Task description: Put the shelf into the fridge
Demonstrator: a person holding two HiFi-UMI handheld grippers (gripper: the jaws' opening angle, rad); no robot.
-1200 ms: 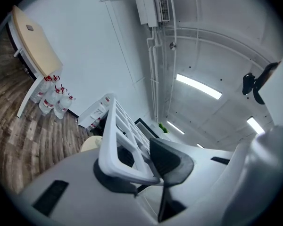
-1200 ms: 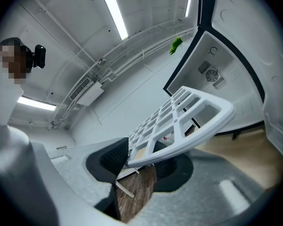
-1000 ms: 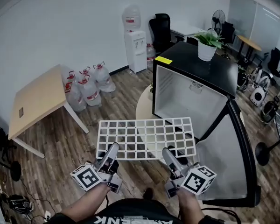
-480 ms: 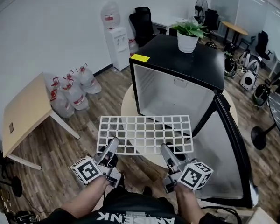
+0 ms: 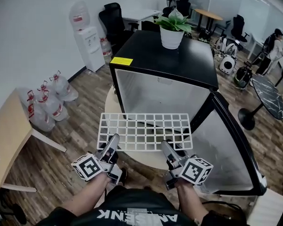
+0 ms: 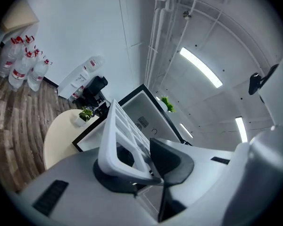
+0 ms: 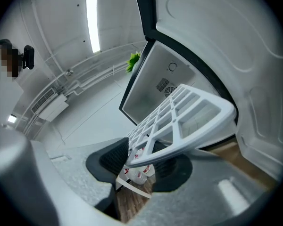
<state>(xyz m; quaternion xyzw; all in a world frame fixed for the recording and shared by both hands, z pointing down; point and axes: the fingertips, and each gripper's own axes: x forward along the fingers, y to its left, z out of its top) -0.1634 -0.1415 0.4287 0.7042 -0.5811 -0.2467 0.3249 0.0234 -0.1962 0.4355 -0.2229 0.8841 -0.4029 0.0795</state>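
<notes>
Head view: a white plastic grid shelf (image 5: 145,132) is held roughly level in the air, in front of a black mini fridge (image 5: 170,65) whose door (image 5: 226,149) stands swung open to the right. The shelf is outside the fridge cavity. Its far edge lines up with the lower lip of the opening, but contact there cannot be judged. The fridge interior is pale and looks bare. The fridge stands on a round beige counter (image 5: 146,158), and the shelf hangs over the near part of that counter. The left hand-held gripper (image 5: 112,147) is clamped on the near edge of the shelf towards its left corner. In the left gripper view (image 6: 141,166) the white rim (image 6: 120,135) sits pinched between the two dark pads. The right hand-held gripper (image 5: 166,150) is clamped on the same near edge towards the right. In the right gripper view (image 7: 141,161) a bar of the grid (image 7: 188,112) passes between the pads and is pressed from both sides. A green plant in a white pot (image 5: 171,32) stands on the fridge top, and a yellow label (image 5: 121,60) sits at its front left corner. On the wooden floor to the left are a cluster of large clear water bottles (image 5: 47,102), a white water dispenser (image 5: 87,36) and a light wooden table (image 5: 9,135).
</notes>
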